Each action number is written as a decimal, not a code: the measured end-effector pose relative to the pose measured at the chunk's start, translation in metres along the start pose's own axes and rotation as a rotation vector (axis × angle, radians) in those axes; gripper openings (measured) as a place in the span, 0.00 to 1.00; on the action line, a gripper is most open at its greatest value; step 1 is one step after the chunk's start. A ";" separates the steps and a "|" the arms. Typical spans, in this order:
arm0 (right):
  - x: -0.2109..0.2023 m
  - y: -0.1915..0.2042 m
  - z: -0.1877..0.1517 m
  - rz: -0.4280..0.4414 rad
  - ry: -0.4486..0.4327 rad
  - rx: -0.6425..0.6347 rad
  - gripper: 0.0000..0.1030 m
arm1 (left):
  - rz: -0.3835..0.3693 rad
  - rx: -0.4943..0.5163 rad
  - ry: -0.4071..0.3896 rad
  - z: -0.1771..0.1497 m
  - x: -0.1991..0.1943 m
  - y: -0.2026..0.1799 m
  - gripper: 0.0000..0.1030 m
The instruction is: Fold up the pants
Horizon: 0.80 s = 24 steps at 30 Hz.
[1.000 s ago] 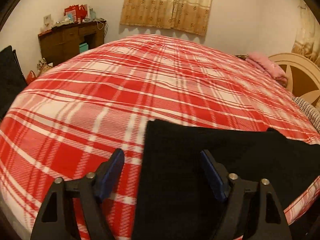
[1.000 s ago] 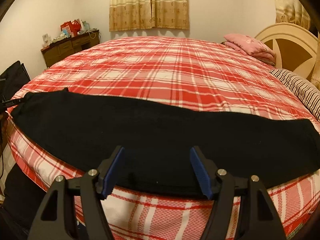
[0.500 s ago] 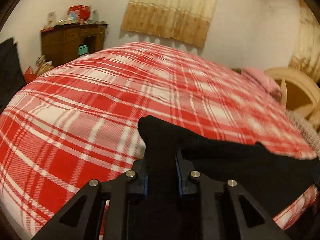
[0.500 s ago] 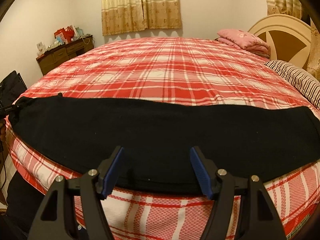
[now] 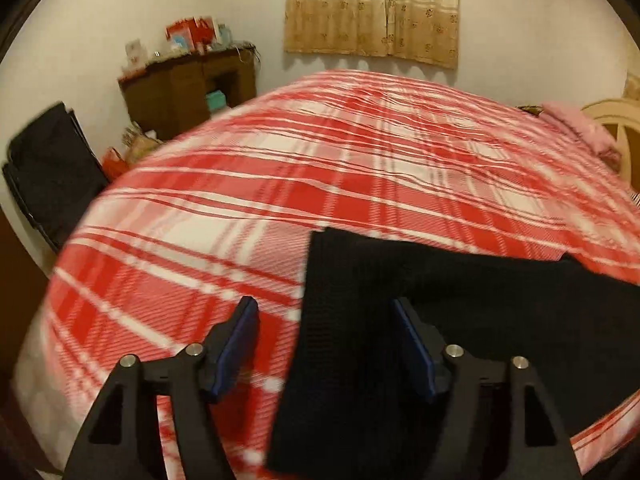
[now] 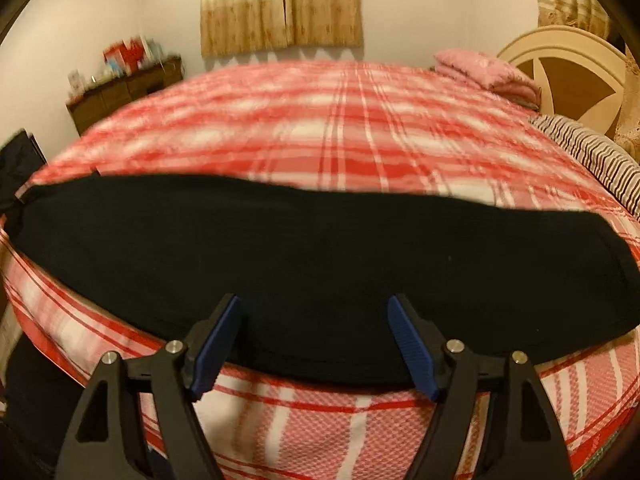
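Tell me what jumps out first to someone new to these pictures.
The red plaid bedspread fills both views. Black pants lie flat along its near edge, one end between the open left hand-held gripper. A pink folded blanket sits far right by the cream headboard.

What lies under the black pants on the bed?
The black pants lie flat on the red plaid blanket, which shows all around them. Anything beneath their fabric is covered.
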State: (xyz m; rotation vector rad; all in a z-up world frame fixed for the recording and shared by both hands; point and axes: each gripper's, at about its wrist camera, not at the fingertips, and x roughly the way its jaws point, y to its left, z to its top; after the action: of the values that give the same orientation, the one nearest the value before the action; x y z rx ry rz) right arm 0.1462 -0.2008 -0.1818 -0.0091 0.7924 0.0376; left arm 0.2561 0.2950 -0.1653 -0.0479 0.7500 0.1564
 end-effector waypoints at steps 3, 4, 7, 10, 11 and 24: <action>-0.002 0.001 -0.001 0.006 -0.006 -0.004 0.77 | 0.081 0.033 -0.051 -0.006 -0.018 0.008 0.68; -0.004 0.000 -0.001 0.011 -0.006 -0.002 0.77 | 0.110 0.038 -0.068 -0.007 -0.025 0.012 0.68; -0.016 -0.012 0.005 0.031 -0.045 0.032 0.77 | 0.191 0.039 -0.119 -0.005 -0.040 0.017 0.68; -0.040 -0.047 0.015 0.019 -0.129 0.136 0.77 | 0.201 0.013 -0.167 -0.001 -0.055 0.011 0.68; -0.047 -0.062 0.016 0.005 -0.150 0.182 0.77 | 0.170 0.005 -0.180 0.000 -0.061 0.004 0.68; -0.083 -0.199 -0.002 -0.121 -0.194 0.557 0.63 | -0.224 0.204 -0.099 -0.028 -0.066 -0.184 0.70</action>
State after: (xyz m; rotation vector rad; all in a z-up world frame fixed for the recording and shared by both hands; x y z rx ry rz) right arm 0.0940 -0.4018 -0.1254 0.4675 0.5864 -0.2937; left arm 0.2189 0.1025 -0.1425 0.0696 0.6531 -0.1304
